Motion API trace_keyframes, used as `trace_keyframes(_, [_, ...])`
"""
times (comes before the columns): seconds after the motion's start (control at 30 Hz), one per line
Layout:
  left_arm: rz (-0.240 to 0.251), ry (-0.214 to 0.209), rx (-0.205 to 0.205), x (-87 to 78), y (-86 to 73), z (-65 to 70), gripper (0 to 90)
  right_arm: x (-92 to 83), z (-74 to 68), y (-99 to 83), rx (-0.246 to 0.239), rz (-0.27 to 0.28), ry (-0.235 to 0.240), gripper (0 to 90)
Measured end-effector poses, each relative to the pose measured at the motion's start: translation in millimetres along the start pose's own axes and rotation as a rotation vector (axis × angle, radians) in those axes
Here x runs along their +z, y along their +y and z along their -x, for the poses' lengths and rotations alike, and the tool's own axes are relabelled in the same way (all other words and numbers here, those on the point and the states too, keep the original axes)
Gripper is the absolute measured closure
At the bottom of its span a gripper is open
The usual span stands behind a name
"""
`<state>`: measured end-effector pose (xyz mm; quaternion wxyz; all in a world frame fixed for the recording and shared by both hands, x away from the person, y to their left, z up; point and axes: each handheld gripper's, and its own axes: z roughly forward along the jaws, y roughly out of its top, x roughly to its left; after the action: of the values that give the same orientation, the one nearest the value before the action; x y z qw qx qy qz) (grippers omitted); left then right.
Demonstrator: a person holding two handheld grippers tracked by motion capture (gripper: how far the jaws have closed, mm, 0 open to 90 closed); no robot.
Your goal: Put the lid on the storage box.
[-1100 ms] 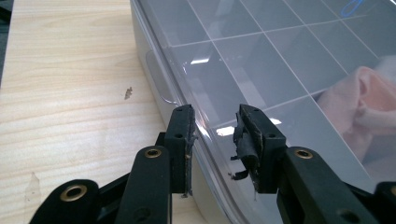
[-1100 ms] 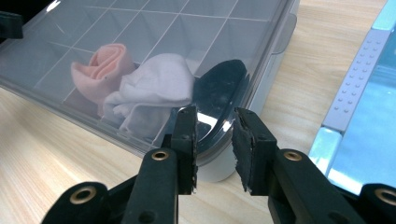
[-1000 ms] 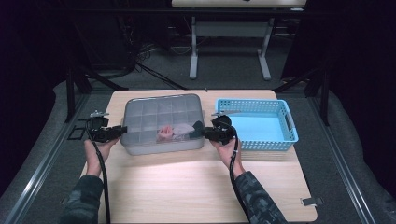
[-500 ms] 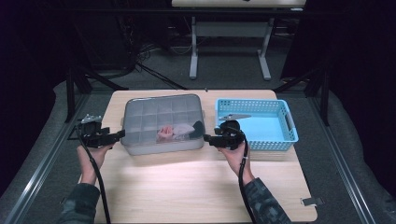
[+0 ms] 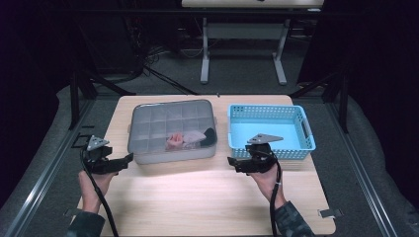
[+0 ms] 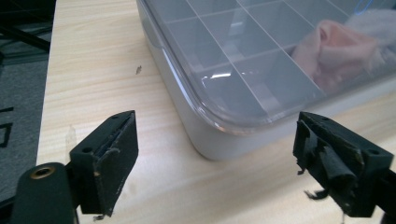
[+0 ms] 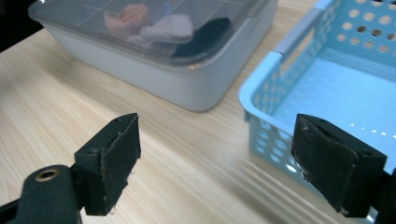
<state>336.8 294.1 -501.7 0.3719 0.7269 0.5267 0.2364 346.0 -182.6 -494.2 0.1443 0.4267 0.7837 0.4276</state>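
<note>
Grey lidded box (image 5: 172, 132) sits flat beside the blue basket (image 5: 271, 131), and my left gripper (image 5: 118, 163) and right gripper (image 5: 237, 163), jaws just opened wide and empty, flank its near corners, apparently having released it.

From my remote seat, the lidded box (image 5: 172, 129) sits on the table (image 5: 197, 197) left of centre in the high view, the basket (image 5: 270, 132) just beside it to the right. My left gripper (image 5: 123, 160) hangs lower left, my right gripper (image 5: 233, 162) below the basket's near corner.
</note>
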Motion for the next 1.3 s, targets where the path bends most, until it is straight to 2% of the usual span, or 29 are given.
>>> trace_keyframes(0.13, [0.001,0.004,0.008,-2.8,-13.3,8.9,11.4,-13.7,6.1,-13.7,-0.013,0.004,-0.021,14.1])
trace_keyframes(0.33, [-0.006,0.015,0.010,-0.1,-37.2,18.7,7.6,-25.4,20.1,-37.6,0.012,-0.002,-0.058,13.0])
trace_keyframes(0.6, [-0.007,0.019,0.003,9.8,-69.7,25.4,4.3,-32.2,34.1,-68.8,0.040,-0.024,-0.119,9.7])
trace_keyframes(0.8, [-0.023,0.052,0.026,18.5,-86.1,31.4,1.6,-30.9,45.8,-95.0,0.052,-0.057,-0.171,6.6])
trace_keyframes(0.97, [-0.045,0.077,0.058,24.6,-94.0,36.8,0.3,-30.4,56.0,-113.7,0.061,-0.079,-0.218,4.8])
trace_keyframes(1.1, [-0.047,0.085,0.074,24.9,-94.5,38.6,0.3,-29.5,62.2,-123.1,0.063,-0.099,-0.259,3.8])
trace_keyframes(1.2, [-0.095,0.082,0.091,28.3,-93.8,39.1,0.2,-28.4,64.6,-127.0,0.067,-0.114,-0.278,3.4])
trace_keyframes(1.3, [-0.099,0.078,0.074,28.3,-94.2,38.0,0.2,-27.4,64.9,-128.5,0.064,-0.110,-0.283,2.8])
